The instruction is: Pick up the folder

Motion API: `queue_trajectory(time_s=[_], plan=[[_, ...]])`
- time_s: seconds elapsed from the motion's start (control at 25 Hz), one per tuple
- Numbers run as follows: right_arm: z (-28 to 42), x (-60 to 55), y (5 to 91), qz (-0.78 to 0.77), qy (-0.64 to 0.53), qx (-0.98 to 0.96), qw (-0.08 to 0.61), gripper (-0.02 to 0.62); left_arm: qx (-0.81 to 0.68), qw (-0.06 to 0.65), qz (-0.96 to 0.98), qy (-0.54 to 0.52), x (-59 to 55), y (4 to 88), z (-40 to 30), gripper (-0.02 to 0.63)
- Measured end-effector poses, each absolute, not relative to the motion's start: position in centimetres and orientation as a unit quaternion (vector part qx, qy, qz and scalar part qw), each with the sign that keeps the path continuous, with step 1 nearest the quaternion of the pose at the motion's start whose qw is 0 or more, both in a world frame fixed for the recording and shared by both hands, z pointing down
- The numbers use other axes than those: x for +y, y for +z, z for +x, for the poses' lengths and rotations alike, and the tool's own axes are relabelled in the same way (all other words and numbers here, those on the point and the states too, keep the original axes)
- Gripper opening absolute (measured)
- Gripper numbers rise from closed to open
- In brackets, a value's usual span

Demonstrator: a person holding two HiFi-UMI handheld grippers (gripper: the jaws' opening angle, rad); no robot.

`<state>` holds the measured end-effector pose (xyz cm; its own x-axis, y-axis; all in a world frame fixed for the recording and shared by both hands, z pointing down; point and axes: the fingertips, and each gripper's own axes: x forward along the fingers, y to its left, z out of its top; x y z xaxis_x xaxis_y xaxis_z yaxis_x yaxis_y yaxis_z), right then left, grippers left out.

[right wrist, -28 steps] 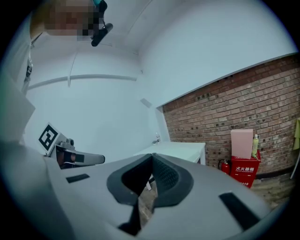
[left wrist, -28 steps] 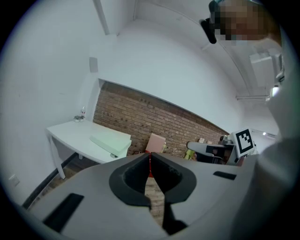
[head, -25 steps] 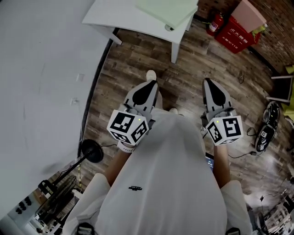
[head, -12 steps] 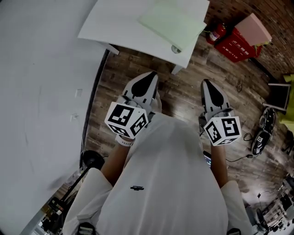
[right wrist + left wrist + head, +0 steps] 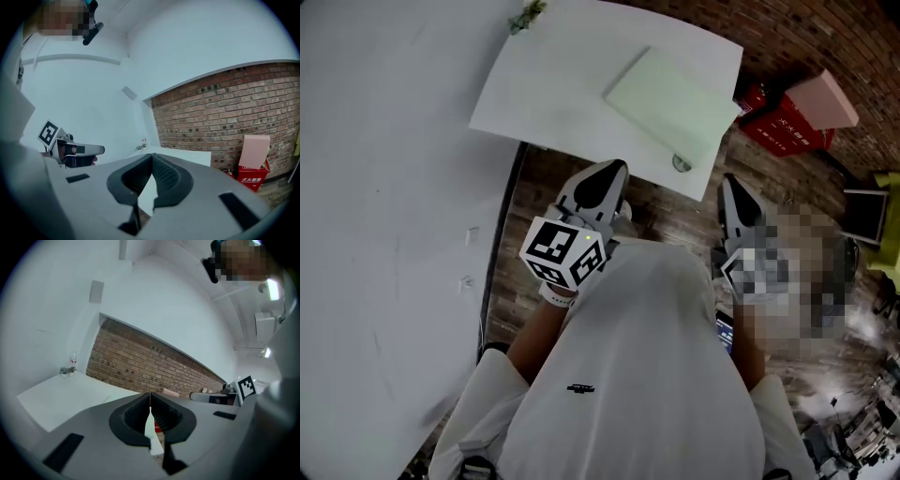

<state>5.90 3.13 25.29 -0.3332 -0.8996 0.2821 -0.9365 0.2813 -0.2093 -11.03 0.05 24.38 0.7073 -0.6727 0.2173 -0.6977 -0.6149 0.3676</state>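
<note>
Wooden floor is giving way to the white table, which sits nearer and fuller at twelve o'clock than a second ago: I judge the approach nearly done. The pale green folder lies on it at one o'clock, untouched. Left gripper and right gripper have their jaws together, holding nothing.

- White table stands beside a plain white wall; a small plant sits at its far corner;
- Floor is dark wood plank;
- Red-brick wall runs behind; a red box stands at its foot, with a pink box on top.
</note>
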Motion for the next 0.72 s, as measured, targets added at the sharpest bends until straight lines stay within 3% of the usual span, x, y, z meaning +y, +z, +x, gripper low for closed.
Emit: queue_trajectory(time_s=[0.72], plan=[[7.6,-2.4,28.0,0.643,0.201,-0.737,0.057,0.008,-0.311,0.227,0.921,0.065,-9.4,26.3,-8.5,0.025]])
